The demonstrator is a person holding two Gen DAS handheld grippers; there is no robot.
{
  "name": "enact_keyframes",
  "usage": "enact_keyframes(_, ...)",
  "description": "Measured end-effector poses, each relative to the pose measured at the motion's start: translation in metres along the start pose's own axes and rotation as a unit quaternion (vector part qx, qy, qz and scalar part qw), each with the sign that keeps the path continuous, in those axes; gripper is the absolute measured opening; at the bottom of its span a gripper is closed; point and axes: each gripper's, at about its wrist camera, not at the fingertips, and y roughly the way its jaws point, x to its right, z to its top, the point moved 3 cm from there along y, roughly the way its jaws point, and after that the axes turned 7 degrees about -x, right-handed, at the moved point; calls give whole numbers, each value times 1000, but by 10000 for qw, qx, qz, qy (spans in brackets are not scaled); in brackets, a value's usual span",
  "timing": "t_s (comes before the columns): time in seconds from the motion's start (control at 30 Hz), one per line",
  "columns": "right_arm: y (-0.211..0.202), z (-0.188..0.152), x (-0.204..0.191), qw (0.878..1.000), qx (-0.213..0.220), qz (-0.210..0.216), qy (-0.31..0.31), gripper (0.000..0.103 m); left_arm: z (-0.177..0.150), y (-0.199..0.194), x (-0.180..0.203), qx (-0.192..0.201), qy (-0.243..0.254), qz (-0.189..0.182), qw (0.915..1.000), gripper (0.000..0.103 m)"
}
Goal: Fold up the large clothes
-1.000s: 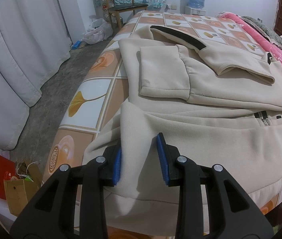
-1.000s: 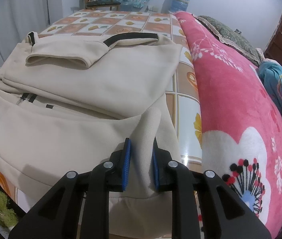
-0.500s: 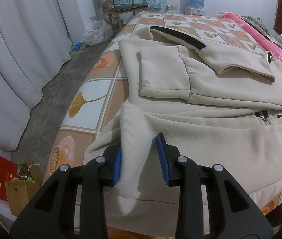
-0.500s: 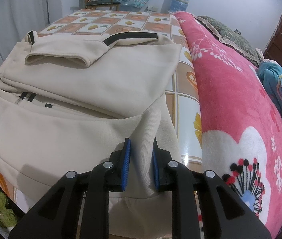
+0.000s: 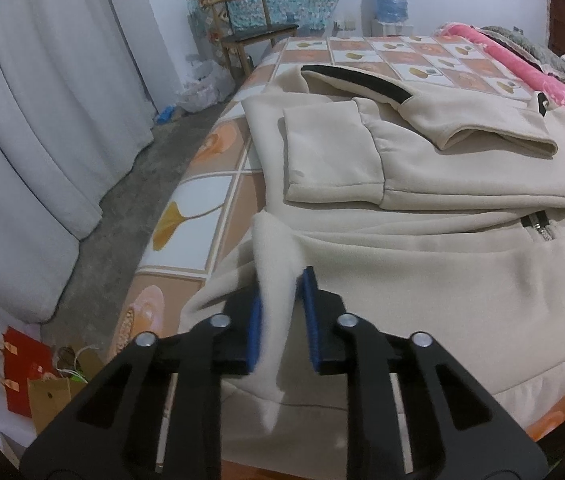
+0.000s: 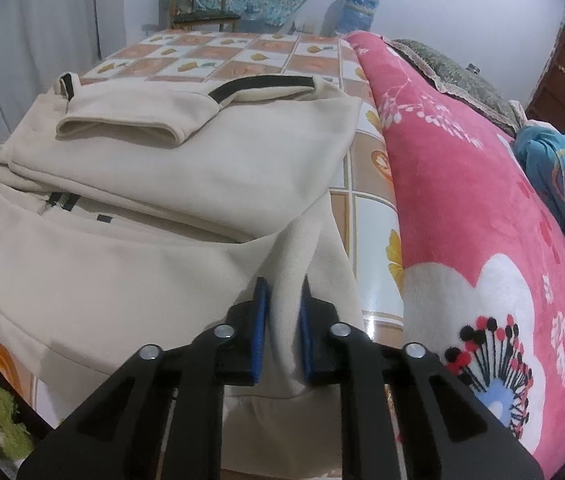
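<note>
While its blue pads squeeze in, the left gripper (image 5: 281,320) pinches a raised fold of the big cream fleece jacket (image 5: 422,280) at the near left corner of the hem. A second ago these jaws stood wider, with the cloth loose between them; now the fold is bunched thin and the pads press on it. The right gripper (image 6: 282,328) does the same at the near right corner, its jaws closing on a ribbed fold that was already between them and is now squashed tighter. Neither gripper has moved from its spot.

The jacket lies flat across the bed sheet with orange and white squares (image 5: 210,184), its sleeves folded in on top and its black-lined collar (image 5: 356,80) at the far end. A pink flowery fleece blanket (image 6: 462,200) lies just beside the jacket on the right. Past the left edge of the bed are grey floor, long white curtains (image 5: 42,120) and small paper bags (image 5: 38,380). A wooden chair (image 5: 254,36) stands by the far wall.
</note>
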Motion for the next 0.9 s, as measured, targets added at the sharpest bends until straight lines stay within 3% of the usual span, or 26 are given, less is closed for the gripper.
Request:
enact_keyframes(0.1, -7, -1, 2, 9998, 102, 81, 121, 8, -2, -6, 0, 89, 12, 18, 10000, 8)
enact_keyframes(0.27, -35, -9, 3, 9988, 453, 38, 207, 7, -9, -39, -5, 627, 46, -122, 9979, 6)
enact_keyframes(0.57, -112, -24, 2, 9894, 1395, 40, 397, 6, -32, -127, -43, 1583, -338, -834, 9833, 5)
enact_keyframes(0.73, -137, 1, 3, 9823, 1852, -20, 297, 6, -10, -154, -58, 1996, -493, -1108, 9724, 5)
enact_keyframes(0.9, -133, 49, 8, 9775, 2099, 41, 179, 6, 39, -148, -57, 2257, -457, -1246, 9651, 5)
